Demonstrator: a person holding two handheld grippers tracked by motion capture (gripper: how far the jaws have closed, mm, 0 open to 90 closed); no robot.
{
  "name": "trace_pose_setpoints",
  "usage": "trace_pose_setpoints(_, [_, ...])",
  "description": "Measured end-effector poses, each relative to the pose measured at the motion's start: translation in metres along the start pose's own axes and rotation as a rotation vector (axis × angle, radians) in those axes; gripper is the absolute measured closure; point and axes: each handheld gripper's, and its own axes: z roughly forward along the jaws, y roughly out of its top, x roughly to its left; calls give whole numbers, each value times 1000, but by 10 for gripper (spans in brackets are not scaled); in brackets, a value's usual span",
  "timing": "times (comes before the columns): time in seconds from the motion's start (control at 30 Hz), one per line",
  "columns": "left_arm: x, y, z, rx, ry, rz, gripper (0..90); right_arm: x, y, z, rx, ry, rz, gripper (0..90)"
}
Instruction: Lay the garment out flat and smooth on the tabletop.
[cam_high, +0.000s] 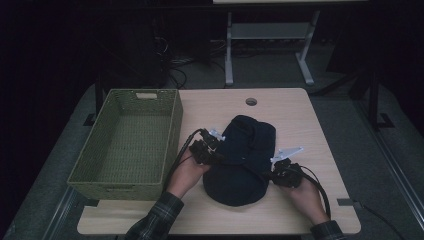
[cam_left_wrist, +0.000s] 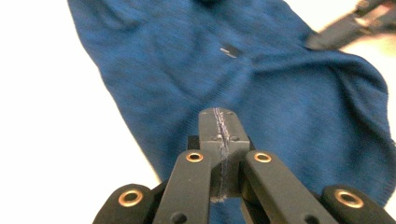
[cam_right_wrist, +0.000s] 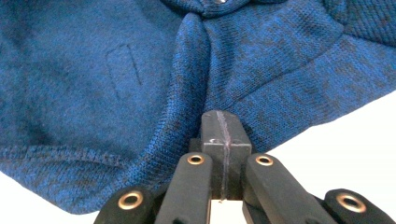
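A dark blue knitted garment (cam_high: 242, 160) lies bunched in the middle of the light wooden table (cam_high: 305, 120). My left gripper (cam_high: 219, 156) is at its left edge and my right gripper (cam_high: 273, 172) at its right edge, each held by a hand. In the left gripper view the jaws (cam_left_wrist: 218, 115) are shut with a thin strip of the blue knit (cam_left_wrist: 280, 93) pinched between them. In the right gripper view the jaws (cam_right_wrist: 222, 117) are shut at the hem, and a fold of the garment (cam_right_wrist: 116, 93) runs up to them.
A green woven basket (cam_high: 172, 130) stands empty on the left side of the table, next to my left gripper. A round cable hole (cam_high: 251, 101) sits near the table's far edge. A white desk frame (cam_high: 230, 55) stands on the floor beyond.
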Motion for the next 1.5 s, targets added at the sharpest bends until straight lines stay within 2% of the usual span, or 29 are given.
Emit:
trace_pose_setpoints(0.1, [12,6,10,9,6,-23,900,-3,-3,-3,0,-1,15,900])
trace_pose_setpoints(0.2, [19,6,24,56,9,-29,900,-6,-6,-6,1,-8,22,900])
trace_pose_setpoints(0.43, [19,-3,49,121,-8,-25,900,-9,-7,-7,3,-4,19,900])
trace_pose_setpoints(0.5, [19,-6,49,112,-12,-36,900,-9,-7,-7,4,-5,20,900])
trace_pose_setpoints(0.8, [4,-19,44,107,-59,-10,900,-9,-9,-10,8,-21,18,900])
trace_pose_setpoints(0.97, [-5,-26,41,104,-92,5,900,-5,-14,-14,16,-12,16,900])
trace_pose_setpoints(1.3, [-23,-40,34,100,-124,33,900,4,-26,-21,10,7,5,900])
trace_pose_setpoints(1.43, [-32,-45,32,93,-138,30,900,8,-31,-25,14,12,-7,900])
trace_pose_setpoints(1.5, [-36,-47,31,102,-140,47,900,10,-34,-27,11,15,-5,900])
